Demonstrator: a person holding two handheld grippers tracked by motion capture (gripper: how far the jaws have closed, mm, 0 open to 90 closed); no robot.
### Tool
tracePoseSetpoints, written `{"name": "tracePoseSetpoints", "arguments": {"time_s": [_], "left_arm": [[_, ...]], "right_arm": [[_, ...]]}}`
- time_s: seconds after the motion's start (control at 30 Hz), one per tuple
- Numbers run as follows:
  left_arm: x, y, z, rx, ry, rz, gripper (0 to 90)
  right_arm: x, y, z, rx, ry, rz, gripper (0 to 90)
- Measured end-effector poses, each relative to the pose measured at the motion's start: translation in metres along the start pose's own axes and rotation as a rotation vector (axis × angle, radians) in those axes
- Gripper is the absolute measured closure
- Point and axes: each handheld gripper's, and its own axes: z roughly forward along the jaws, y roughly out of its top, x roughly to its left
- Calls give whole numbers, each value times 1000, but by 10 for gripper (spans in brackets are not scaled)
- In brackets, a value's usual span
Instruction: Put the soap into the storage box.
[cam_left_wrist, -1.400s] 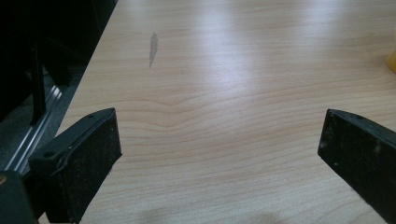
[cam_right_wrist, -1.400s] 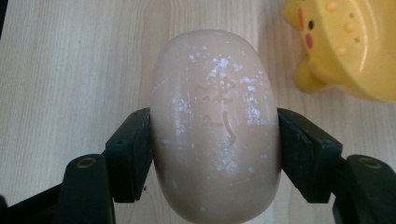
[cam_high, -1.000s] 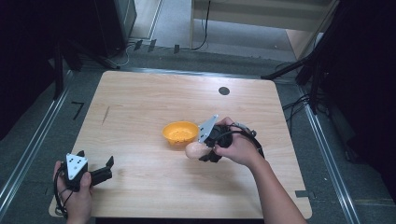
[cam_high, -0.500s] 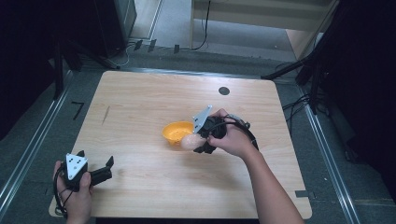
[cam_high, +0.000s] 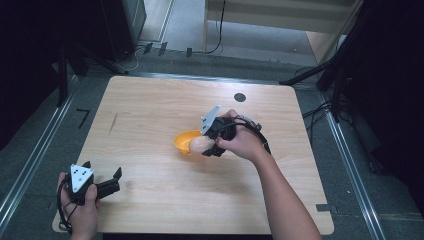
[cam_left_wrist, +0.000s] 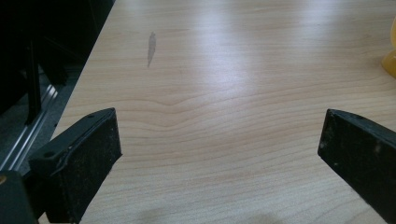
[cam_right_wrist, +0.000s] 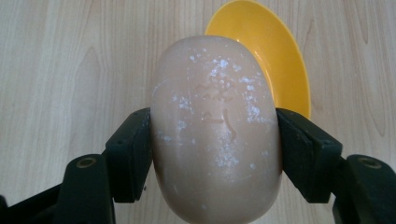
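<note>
A pale pink oval bar of soap with white flecks is clamped between the two black jaws of my right gripper. In the high view the soap hangs just above the near right rim of a small orange bowl near the table's middle, with my right gripper shut on it. The bowl looks empty behind the soap. At the table's near left corner my left gripper rests low and open, nothing between its jaws.
The wooden table has a dark scuff at the left and a round black hole at the back. Metal rails and cables run along the floor beyond the table's edges.
My right gripper has carried the soap left and toward the far side, from beside the bowl to over its rim. The left gripper has stayed where it was.
</note>
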Motion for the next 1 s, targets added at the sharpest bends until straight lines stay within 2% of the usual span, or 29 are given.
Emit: {"name": "tracePoseSetpoints", "arguments": {"time_s": [0.1, 0.3, 0.5, 1.0], "left_arm": [[0, 0, 0, -2, -4, -5, 0], [1, 0, 0, -6, -4, -12, 0], [1, 0, 0, -3, -6, -12, 0], [2, 0, 0, -7, -12, -17, 0]], "right_arm": [[-5, 4, 2, -7, 0, 7, 332], [-18, 8, 9, 16, 1, 23, 332], [-25, 10, 17, 9, 10, 43, 332], [-33, 21, 34, 45, 22, 38, 333]]}}
